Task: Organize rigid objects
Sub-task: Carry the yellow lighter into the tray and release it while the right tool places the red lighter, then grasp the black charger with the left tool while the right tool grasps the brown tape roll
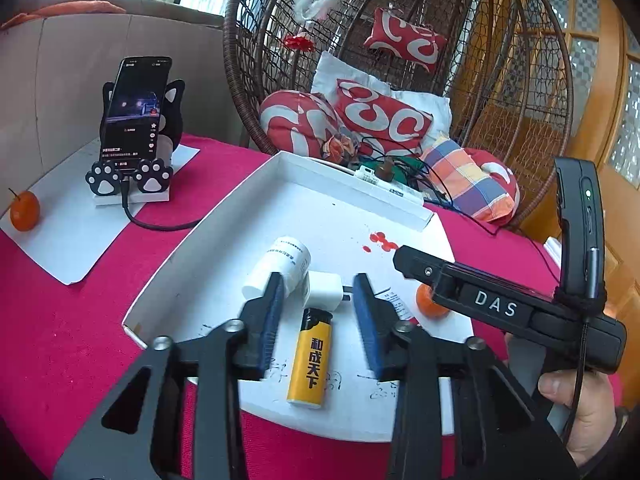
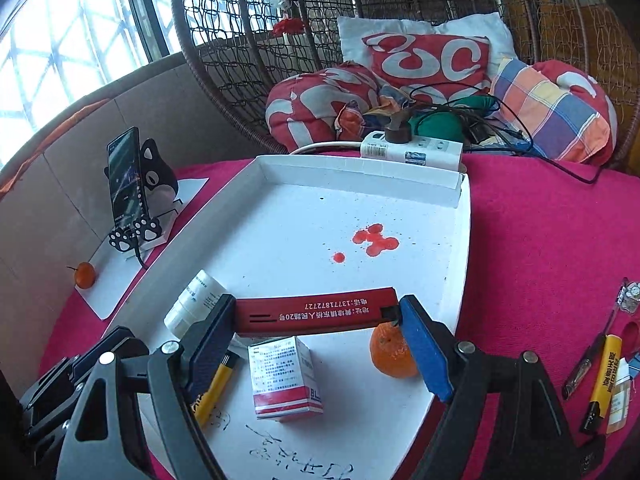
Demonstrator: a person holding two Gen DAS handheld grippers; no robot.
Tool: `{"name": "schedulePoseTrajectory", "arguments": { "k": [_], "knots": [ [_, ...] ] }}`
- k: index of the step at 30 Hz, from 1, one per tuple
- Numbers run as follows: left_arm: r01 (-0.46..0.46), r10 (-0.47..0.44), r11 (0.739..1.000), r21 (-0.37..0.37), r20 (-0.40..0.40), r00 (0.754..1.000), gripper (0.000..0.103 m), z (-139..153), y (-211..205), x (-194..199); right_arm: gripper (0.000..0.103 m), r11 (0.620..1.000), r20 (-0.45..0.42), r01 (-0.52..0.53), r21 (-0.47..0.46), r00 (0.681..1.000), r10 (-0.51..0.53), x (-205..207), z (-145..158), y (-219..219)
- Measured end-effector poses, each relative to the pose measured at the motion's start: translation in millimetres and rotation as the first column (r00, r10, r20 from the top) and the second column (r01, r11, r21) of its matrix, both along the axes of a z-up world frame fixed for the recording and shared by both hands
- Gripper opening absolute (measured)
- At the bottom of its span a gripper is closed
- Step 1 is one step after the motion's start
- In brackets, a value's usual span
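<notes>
Standing upper left: phone (image 1: 134, 110) on cat-shaped stand. White tray (image 1: 256, 184) at centre holds round white bottle (image 1: 280, 266), glossy yellow lighter (image 1: 310, 360) lying free between parted left gripper (image 1: 318, 296) pads. Right gripper (image 2: 316, 314) clamps long red box (image 2: 316, 312) endwise, above small carton (image 2: 284, 376), beside dimpled orange (image 2: 390, 354).

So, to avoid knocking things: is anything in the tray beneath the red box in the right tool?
Yes: a red-and-white carton stands close beneath the red box, with a tangerine at its right end and a white bottle at its left.
</notes>
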State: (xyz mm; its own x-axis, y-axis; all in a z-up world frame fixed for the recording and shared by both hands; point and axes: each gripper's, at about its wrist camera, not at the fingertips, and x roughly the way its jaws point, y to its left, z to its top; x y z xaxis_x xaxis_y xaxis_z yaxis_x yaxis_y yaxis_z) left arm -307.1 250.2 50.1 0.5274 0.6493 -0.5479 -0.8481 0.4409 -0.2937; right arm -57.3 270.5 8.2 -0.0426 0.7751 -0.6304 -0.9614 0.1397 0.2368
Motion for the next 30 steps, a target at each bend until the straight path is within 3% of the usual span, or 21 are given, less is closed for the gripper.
{"name": "schedulePoseTrajectory", "arguments": {
  "k": [1,3,5,6,18,30],
  "knots": [
    [-0.013,0.013,1.0,0.008,0.01,1.0,0.085,2,-1,-2,0.088,1.0,0.003,0.009,0.012,1.0,-0.009,1,2,-3],
    [-0.028,0.027,0.999,0.029,0.025,0.999,0.103,5,-3,-6,0.089,0.999,0.006,0.029,0.045,1.0,-0.029,3,8,-11],
    [-0.034,0.033,0.999,0.043,0.023,0.999,0.103,9,-5,-7,0.095,0.994,0.026,0.073,0.079,0.997,-0.075,4,14,-21],
    [-0.042,0.041,0.998,0.05,0.017,0.999,0.103,11,-7,-6,0.103,0.991,0.027,0.09,0.104,0.995,-0.093,6,17,-28],
    [-0.059,0.056,0.993,0.104,0.028,0.998,0.103,30,-21,-3,0.103,0.933,-0.042,0.204,0.297,0.979,-0.201,24,57,-106],
    [-0.021,0.019,0.988,0.151,0.016,1.0,0.103,46,-41,11,0.103,0.849,-0.036,0.306,0.43,0.946,-0.323,52,72,-170]
  ]
}}
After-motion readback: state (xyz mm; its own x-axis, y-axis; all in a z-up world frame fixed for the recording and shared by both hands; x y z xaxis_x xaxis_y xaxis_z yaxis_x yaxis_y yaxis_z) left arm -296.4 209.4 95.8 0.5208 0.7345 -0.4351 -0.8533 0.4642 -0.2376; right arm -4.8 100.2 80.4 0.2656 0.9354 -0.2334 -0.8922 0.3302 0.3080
